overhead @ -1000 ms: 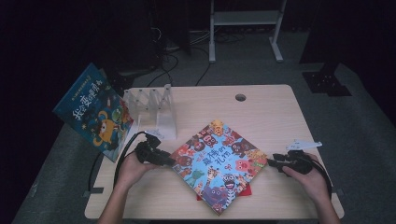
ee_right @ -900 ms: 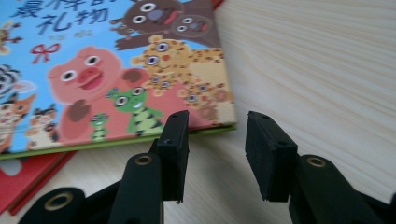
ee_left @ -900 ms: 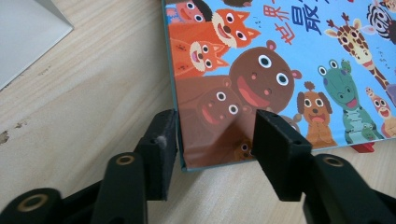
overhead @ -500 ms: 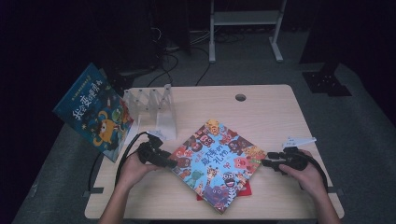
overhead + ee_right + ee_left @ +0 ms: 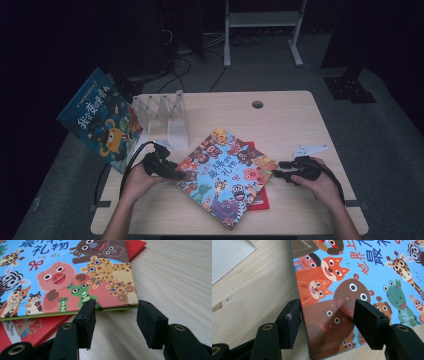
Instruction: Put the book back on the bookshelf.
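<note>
1. Nearest us, the left gripper (image 5: 181, 176) sits at the left corner of the colourful animal-covered picture book (image 5: 226, 174). Its jaws have just been opening and now stand apart astride the book's edge, pads pressing nothing.
2. Across the book, the right gripper (image 5: 276, 174) faces its right corner, jaws just opened too, parted, the corner just ahead of them.
3. The book lies flat on the pale wooden table (image 5: 280, 120), atop a thin red book (image 5: 260, 199).
4. Farther back stands a clear plastic book rack (image 5: 162, 116).
5. Beside it leans a dark-blue picture book with an orange monster (image 5: 100, 120).
</note>
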`<state>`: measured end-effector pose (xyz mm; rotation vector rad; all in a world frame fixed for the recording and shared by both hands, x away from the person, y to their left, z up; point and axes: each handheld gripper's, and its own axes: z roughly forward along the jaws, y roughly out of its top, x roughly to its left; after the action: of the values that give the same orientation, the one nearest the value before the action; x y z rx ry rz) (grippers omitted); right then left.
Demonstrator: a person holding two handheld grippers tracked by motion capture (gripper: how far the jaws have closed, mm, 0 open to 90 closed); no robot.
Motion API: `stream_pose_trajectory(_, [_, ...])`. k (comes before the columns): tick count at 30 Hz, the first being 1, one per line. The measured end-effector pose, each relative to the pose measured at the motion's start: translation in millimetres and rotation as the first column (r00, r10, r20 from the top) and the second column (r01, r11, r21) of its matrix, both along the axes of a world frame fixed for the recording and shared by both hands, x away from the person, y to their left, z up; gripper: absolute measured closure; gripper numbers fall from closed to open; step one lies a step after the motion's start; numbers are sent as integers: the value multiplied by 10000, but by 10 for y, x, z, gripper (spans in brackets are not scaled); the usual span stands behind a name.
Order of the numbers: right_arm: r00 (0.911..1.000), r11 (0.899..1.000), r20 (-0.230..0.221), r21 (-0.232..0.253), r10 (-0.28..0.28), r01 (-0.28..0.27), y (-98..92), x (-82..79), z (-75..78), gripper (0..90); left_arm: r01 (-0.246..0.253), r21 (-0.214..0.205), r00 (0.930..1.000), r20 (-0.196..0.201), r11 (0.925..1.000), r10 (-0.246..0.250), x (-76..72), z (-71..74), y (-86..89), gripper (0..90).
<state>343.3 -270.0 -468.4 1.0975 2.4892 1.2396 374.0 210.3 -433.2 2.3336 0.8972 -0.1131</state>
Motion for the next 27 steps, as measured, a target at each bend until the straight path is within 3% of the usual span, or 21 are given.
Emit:
stream_pose_trajectory(7, [9997, 9996, 28, -140, 255, -255, 115, 32, 18, 481, -141, -70, 9999, -23, 9999, 141, -30, -6, 75, 382])
stream_pose_trajectory(13, [9994, 9994, 344, -349, 8, 4, 163, -5, 42, 479, -71, -205, 10000, -69, 9998, 70, 10, -36, 52, 345])
stream_pose_trajectory(16, [9981, 9987, 586, -463, -194, 221, 156, -92, 85, 537, -28, -245, 10000, -33, 9997, 27, 28, -41, 39, 338])
stream_pose_trajectory(19, [9976, 9988, 667, -450, -173, 203, 155, -213, 129, 656, -103, -208, 9999, -15, 9997, 103, 43, -52, 11, 303])
stream_pose_trajectory(23, [9992, 9999, 393, -169, 10, -3, 205, -362, 121, 759, -137, -113, 9999, 51, 9998, 137, 83, -59, -24, 256])
stream_pose_trajectory(27, [9991, 9991, 118, -128, 399, -397, 304, -469, 94, 804, -287, -202, 9994, 193, 9994, 291, 157, -63, -45, 211])
